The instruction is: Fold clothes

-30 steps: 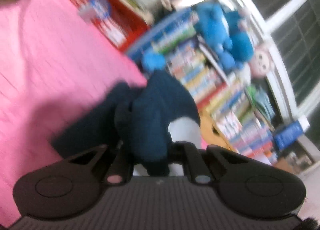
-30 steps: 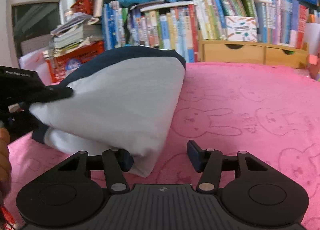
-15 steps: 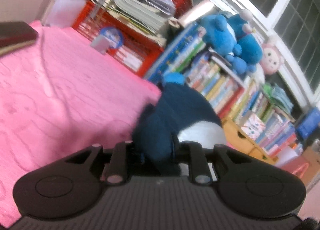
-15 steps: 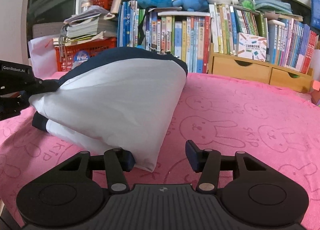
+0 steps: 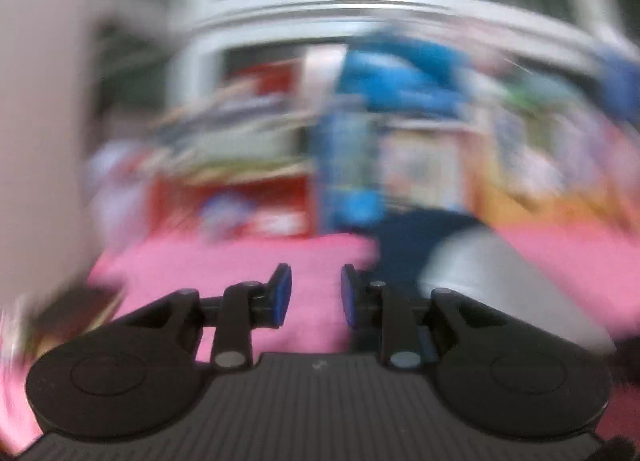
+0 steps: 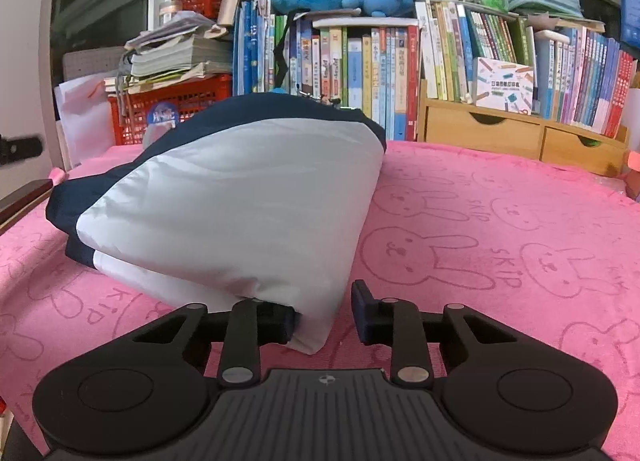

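The garment (image 6: 240,197) lies as a bundle on the pink bunny-print surface (image 6: 500,245), doubled over at least once, so the folding looks well advanced. In the right wrist view it is a puffy wedge: a white panel on top and dark navy along its back and left edges, with white and navy layers stacked at the lower left edge. It is not flat yet; the fold bulges, and the near corner tapers to a point.

That point sits between the jaws of the right gripper (image 6: 326,311), which have just been closing. The left pad is tucked against or under the cloth, and the right pad stands apart from it, so there is no pinch yet.

The left gripper (image 5: 316,295) is heavily blurred in its own view. Its jaws have just been opening and stand spread with nothing between them, only pink surface showing. The garment (image 5: 460,261) lies just to their right.

Left to do, by my reckoning: press the bundle flat, perhaps one more fold, and square the edges.
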Motion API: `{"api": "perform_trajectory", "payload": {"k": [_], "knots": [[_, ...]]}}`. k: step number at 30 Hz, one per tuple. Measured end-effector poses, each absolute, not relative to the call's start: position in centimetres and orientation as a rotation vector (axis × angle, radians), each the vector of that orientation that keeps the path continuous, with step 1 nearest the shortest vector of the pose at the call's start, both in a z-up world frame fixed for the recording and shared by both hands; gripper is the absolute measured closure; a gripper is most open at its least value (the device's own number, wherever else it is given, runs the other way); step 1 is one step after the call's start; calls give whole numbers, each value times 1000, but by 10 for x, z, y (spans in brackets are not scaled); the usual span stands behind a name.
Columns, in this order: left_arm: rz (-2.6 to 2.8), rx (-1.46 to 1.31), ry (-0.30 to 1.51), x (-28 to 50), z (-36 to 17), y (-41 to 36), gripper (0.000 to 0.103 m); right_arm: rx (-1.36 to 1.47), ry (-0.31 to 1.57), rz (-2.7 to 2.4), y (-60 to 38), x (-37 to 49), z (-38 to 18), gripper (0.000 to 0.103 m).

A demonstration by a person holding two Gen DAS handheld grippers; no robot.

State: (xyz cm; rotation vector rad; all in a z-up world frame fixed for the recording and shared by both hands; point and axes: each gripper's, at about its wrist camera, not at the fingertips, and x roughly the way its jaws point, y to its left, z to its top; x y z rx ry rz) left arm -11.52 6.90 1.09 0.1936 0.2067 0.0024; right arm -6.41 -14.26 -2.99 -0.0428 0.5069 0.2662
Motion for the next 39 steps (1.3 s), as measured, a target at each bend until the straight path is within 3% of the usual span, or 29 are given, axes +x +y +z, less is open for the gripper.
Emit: {"api": "perform_trajectory", "payload": {"k": [6,13,17,19,20,21,29,39], "knots": [[-372,702,183,-121,-14,-14,65,-21,506,281,-146,-64,-30,77],[-492,942,242,-90,-49,-41,65,8,501,290,-150,-64,-30,79],[-436,1115,175,-88,-64,-37,65,19,501,299,-151,-63,-29,80],[-296,1205,118,-79,-70,-32,74,20,497,302,-151,-64,-29,80],[-248,1244,100,-74,-72,-27,84,17,494,306,-151,-64,-29,80],[-229,1252,120,-69,-72,-22,89,9,488,310,-150,-65,-28,80],[-140,1288,325,-59,-94,28,92,-39,480,319,-144,-68,-28,79],[-150,1124,379,-74,-88,36,97,6,462,275,-158,-73,-20,80]]}}
